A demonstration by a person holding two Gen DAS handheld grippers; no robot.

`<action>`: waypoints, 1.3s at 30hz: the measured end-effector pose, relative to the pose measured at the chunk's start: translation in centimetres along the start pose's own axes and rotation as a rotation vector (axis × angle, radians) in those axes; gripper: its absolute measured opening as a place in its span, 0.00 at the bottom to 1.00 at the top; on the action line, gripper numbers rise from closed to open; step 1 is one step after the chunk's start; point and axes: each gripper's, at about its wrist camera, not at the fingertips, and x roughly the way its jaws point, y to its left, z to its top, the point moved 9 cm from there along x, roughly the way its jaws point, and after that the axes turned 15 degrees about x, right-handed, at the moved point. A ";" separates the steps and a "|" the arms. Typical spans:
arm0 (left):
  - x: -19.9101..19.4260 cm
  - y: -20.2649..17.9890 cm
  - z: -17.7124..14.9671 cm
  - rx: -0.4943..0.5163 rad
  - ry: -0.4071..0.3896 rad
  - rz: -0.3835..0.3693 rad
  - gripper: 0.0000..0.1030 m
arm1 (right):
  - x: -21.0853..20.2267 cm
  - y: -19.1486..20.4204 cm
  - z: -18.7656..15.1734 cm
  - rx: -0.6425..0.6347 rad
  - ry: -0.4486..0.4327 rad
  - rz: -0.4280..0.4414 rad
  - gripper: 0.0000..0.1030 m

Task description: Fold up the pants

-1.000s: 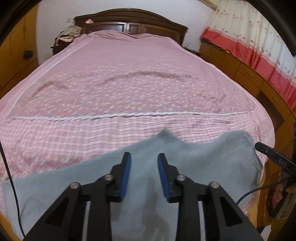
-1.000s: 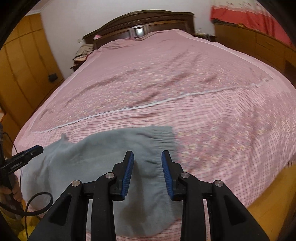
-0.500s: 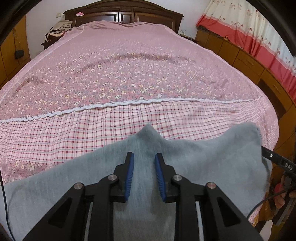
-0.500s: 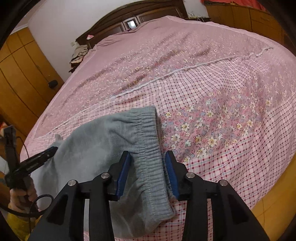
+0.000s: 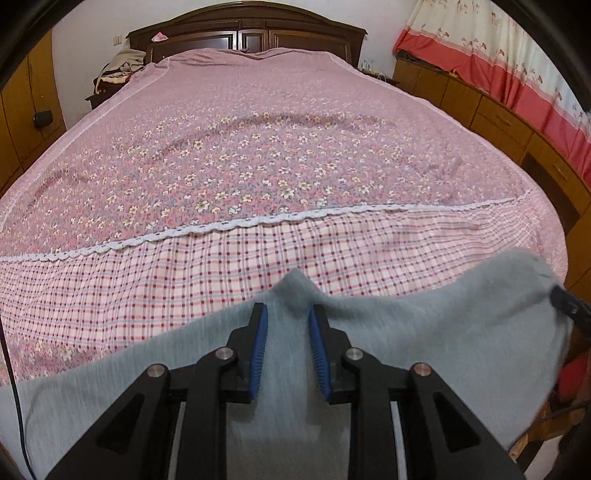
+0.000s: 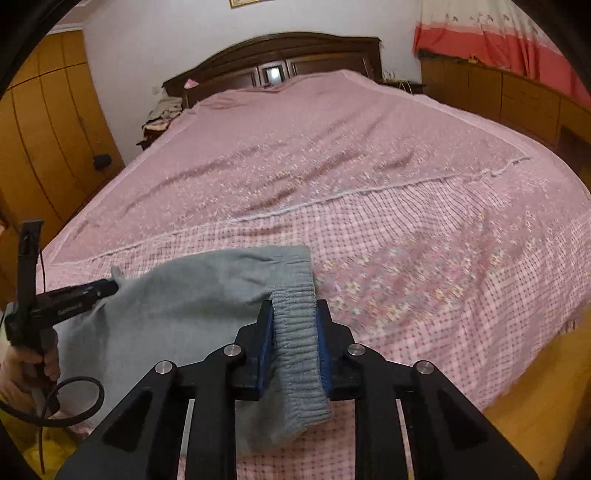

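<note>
Pink floral bed [image 5: 258,155]; grey pants [image 5: 424,332] at its foot, dark headboard [image 5: 243,29] opposite. Right gripper [image 6: 294,325] clenches the waistband [image 6: 295,332]; left gripper [image 5: 285,332] released

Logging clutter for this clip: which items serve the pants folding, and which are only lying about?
Job:
grey pants
right hand-held gripper, gripping the waistband
left hand-held gripper
bedspread

Lying about:
clothes pile
curtain
headboard

Even indoor light — fisheye-bent edges, slight blur.
</note>
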 end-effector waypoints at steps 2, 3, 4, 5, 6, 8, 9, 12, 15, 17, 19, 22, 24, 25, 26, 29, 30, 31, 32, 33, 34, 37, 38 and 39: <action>0.7 0.1 0.3 0.002 -0.002 0.012 0.24 | 1.5 -1.1 -0.6 -0.003 0.039 -0.046 0.21; 0.9 0.2 0.4 0.003 -0.006 0.019 0.24 | 2.3 -1.5 -1.2 -0.006 0.067 -0.055 0.21; 1.1 0.2 0.5 0.006 -0.011 0.027 0.24 | 3.0 -1.8 -1.8 -0.008 0.086 -0.061 0.21; 1.2 0.2 0.6 0.008 -0.012 0.033 0.24 | 3.4 -1.8 -1.9 -0.011 0.088 -0.061 0.22; 1.2 0.3 0.7 0.009 -0.013 0.037 0.24 | 3.5 -1.8 -1.8 -0.012 0.081 -0.062 0.22; 0.9 0.0 0.8 0.011 -0.016 0.036 0.24 | 2.9 -1.5 -1.4 -0.004 0.083 -0.040 0.22; 0.7 0.1 0.8 0.011 -0.018 0.030 0.24 | 2.4 -1.4 -1.2 0.002 0.092 -0.027 0.25; -0.2 0.1 0.6 -0.013 -0.028 0.008 0.24 | 0.4 -1.1 0.0 0.004 0.064 -0.013 0.30; -1.0 0.0 0.3 -0.032 -0.038 -0.012 0.24 | -1.2 -0.2 1.8 -0.027 0.001 -0.020 0.37; -1.5 -0.5 0.4 -0.034 -0.046 -0.027 0.24 | -1.2 0.7 2.8 -0.049 -0.015 0.001 0.41; -1.7 -1.0 0.6 -0.024 -0.048 -0.031 0.24 | -0.3 1.4 3.7 -0.048 -0.004 0.008 0.41; -1.6 -1.6 0.5 -0.017 -0.051 -0.029 0.24 | 2.6 1.2 3.8 0.001 0.073 0.035 0.41; -1.3 -1.8 0.6 -0.021 -0.049 -0.032 0.24 | 5.0 0.8 3.3 0.052 0.132 0.051 0.41; -1.0 -1.8 0.5 -0.020 -0.048 -0.027 0.24 | 5.6 0.7 3.1 0.053 0.135 0.044 0.41; -0.7 -1.7 0.6 -0.018 -0.047 -0.016 0.24 | 6.2 0.3 2.8 0.034 0.111 0.000 0.41; 0.6 -0.8 0.6 -0.003 -0.053 0.054 0.26 | 7.6 -1.0 2.4 -0.010 0.046 -0.115 0.41; 1.0 -0.6 0.6 -0.003 -0.054 0.064 0.26 | 8.1 -1.3 2.1 0.013 0.047 -0.109 0.41; 1.2 -0.4 0.6 -0.006 -0.055 0.066 0.26 | 8.2 -1.4 2.0 0.025 0.042 -0.108 0.41; 1.2 -0.3 0.6 -0.007 -0.058 0.068 0.26 | 8.2 -1.4 2.0 0.022 0.035 -0.111 0.41; 1.2 -0.1 0.6 -0.003 -0.060 0.072 0.26 | 8.0 -1.3 2.0 0.007 0.028 -0.120 0.41; 1.2 -0.1 0.7 0.002 -0.060 0.073 0.26 | 7.9 -1.2 2.0 -0.001 0.023 -0.123 0.41; 0.8 0.1 0.7 -0.003 -0.068 0.057 0.26 | 6.4 -1.2 2.1 0.018 0.024 -0.109 0.41; 0.4 0.2 0.7 -0.007 -0.073 0.049 0.26 | 5.5 -1.2 2.3 0.030 0.015 -0.106 0.41; 0.1 0.2 0.7 -0.009 -0.076 0.046 0.26 | 4.8 -1.2 2.4 0.033 0.002 -0.110 0.41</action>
